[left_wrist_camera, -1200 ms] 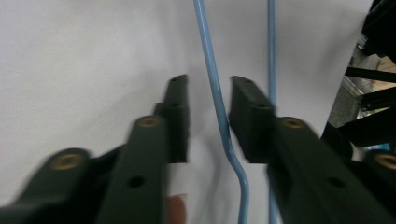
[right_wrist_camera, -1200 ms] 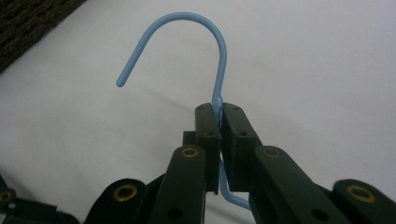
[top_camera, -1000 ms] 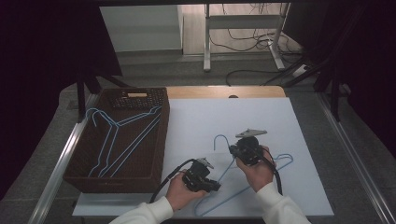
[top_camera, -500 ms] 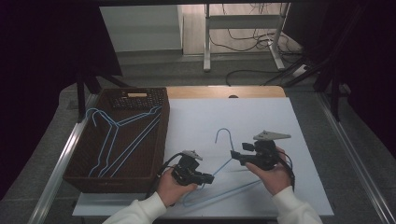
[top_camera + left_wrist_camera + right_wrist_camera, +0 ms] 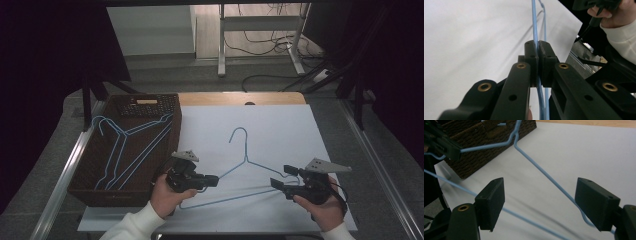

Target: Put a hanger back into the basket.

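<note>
A blue wire hanger (image 5: 246, 161) lies on the white sheet (image 5: 280, 130), hook pointing away. My left gripper (image 5: 214, 180) is shut on the hanger's left shoulder and holds that end slightly raised. In the left gripper view the wire (image 5: 535, 30) runs pinched between the closed pads of the left gripper (image 5: 538, 47). My right gripper (image 5: 279, 176) is by the hanger's right end. Its jaws have just been opening and stand wide apart. In the right gripper view the hanger's wire (image 5: 544, 173) passes between the jaws of the right gripper (image 5: 541, 195) without touching the pads.
A dark wicker basket (image 5: 85, 186) sits at the left of the sheet and holds two more blue hangers (image 5: 125, 145). The basket's corner (image 5: 486, 152) appears in the right gripper view. Metal rails (image 5: 65, 170) run along both table sides.
The right gripper let go of the hanger, opened wide and slid right toward the near edge. The left gripper stayed shut on the wire and rose a little.
</note>
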Tool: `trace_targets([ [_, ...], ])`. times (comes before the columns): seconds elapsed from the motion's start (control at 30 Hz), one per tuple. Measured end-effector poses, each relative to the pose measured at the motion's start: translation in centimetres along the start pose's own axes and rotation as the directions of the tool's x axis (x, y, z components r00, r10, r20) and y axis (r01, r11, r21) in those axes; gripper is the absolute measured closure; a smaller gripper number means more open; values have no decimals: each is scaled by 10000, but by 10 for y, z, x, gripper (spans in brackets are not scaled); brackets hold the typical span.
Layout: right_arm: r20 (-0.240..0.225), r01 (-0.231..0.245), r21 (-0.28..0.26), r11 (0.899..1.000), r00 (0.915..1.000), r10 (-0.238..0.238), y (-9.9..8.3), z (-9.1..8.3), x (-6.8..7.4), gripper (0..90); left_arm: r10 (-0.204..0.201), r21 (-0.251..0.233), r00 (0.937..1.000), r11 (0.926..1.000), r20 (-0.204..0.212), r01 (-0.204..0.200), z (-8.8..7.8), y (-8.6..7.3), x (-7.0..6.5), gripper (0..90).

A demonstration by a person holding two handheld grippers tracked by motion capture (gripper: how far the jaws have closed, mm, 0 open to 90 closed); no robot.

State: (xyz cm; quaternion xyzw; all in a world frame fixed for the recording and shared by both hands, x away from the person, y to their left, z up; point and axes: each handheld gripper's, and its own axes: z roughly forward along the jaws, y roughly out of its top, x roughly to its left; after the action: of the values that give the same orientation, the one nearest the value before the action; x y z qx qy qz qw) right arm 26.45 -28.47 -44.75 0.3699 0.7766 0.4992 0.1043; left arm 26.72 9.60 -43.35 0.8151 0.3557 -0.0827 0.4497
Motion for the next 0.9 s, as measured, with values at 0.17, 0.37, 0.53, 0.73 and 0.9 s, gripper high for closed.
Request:
trace_targets([
  [0.17,-43,36,-194,9998,10000,-37,-1,-5,-3,231,86,-542,9996,9985,-263,-100,-25,6,-1,870],
  [0.37,-45,184,-193,9996,9998,-185,-3,-6,-2,225,190,-1179,9985,9927,-511,-249,-58,6,-2,870],
  [0.53,27,180,58,9998,9998,-181,-5,-3,-2,224,140,-1666,9984,9858,-556,-231,-96,0,3,870],
  [0.73,40,313,481,9984,9995,-316,-9,5,-1,217,-98,-2220,9974,9750,-716,-64,-139,-15,18,871],
  [0.9,90,382,697,9968,9992,-389,-10,8,-1,217,-548,-2913,9936,9563,-987,238,-173,-27,37,871],
])
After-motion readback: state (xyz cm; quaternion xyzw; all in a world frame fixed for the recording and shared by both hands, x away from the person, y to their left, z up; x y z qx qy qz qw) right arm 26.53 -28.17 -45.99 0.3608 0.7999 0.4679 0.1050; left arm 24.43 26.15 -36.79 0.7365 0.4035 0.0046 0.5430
